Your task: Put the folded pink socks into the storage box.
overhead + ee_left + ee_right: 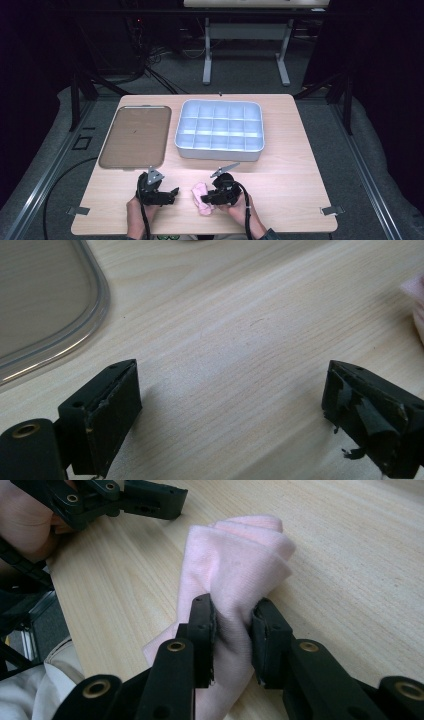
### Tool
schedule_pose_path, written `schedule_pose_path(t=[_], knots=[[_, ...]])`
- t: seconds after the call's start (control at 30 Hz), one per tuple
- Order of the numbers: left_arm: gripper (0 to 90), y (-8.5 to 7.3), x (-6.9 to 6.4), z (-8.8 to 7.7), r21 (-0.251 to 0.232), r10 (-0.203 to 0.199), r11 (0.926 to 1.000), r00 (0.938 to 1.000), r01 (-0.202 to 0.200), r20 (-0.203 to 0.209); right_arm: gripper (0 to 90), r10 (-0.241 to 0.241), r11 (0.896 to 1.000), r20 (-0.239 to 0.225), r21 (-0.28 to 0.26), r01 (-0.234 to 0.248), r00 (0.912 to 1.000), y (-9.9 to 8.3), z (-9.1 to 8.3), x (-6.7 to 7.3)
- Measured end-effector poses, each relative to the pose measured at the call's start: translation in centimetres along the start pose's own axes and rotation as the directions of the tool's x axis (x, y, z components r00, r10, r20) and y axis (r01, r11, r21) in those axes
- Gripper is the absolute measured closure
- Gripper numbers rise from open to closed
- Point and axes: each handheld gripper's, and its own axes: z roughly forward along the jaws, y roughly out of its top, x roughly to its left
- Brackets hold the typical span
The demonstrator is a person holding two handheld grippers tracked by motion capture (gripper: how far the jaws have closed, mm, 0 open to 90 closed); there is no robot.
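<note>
Pink cloth (pixel 235 570) pinched in the right hand-held gripper (pixel 232 630): soft knit, fine ribbed weave, matt, gathered in folds.

Right hand-held gripper: black plastic, matt, with brass-coloured rivet eyes.

Left hand-held gripper (pixel 230 410): same matt black plastic; its pads (pixel 367 415) carry worn, peeling black lining, rough and frayed at the edges.

Bench (pixel 240 330) under both: pale wood grain, smooth, low sheen.

Tray (pixel 134 136) beyond the left hand-held gripper: brown, smooth, with a glossy rim.

Compartment box (pixel 220 129) beyond the right one: pale plastic, smooth, slightly glossy.
</note>
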Motion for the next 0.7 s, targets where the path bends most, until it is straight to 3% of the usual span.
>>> schedule_pose_path(t=[0.13,0.37,0.7], knots=[[8.9,0.0,0.0,0.0,-0.001,-0.001,1.0,1.0,0.001,0.001,74.0,-0.01,1.0,0.01,-0.001,0.01,0.9999,-0.05,-0.05,0.11],[8.9,-0.01,-0.02,0.02,-0.003,-0.001,1.0,1.0,0.001,-0.003,75.1,-0.002,1.0,-0.023,-0.027,0.002,0.9997,-0.31,-0.11,-0.2],[8.9,0.0,0.0,0.02,-0.002,-0.001,1.0,1.0,0.001,-0.003,75.8,-0.016,0.998,-0.029,-0.059,0.014,0.9995,-0.45,-0.63,-0.11]])
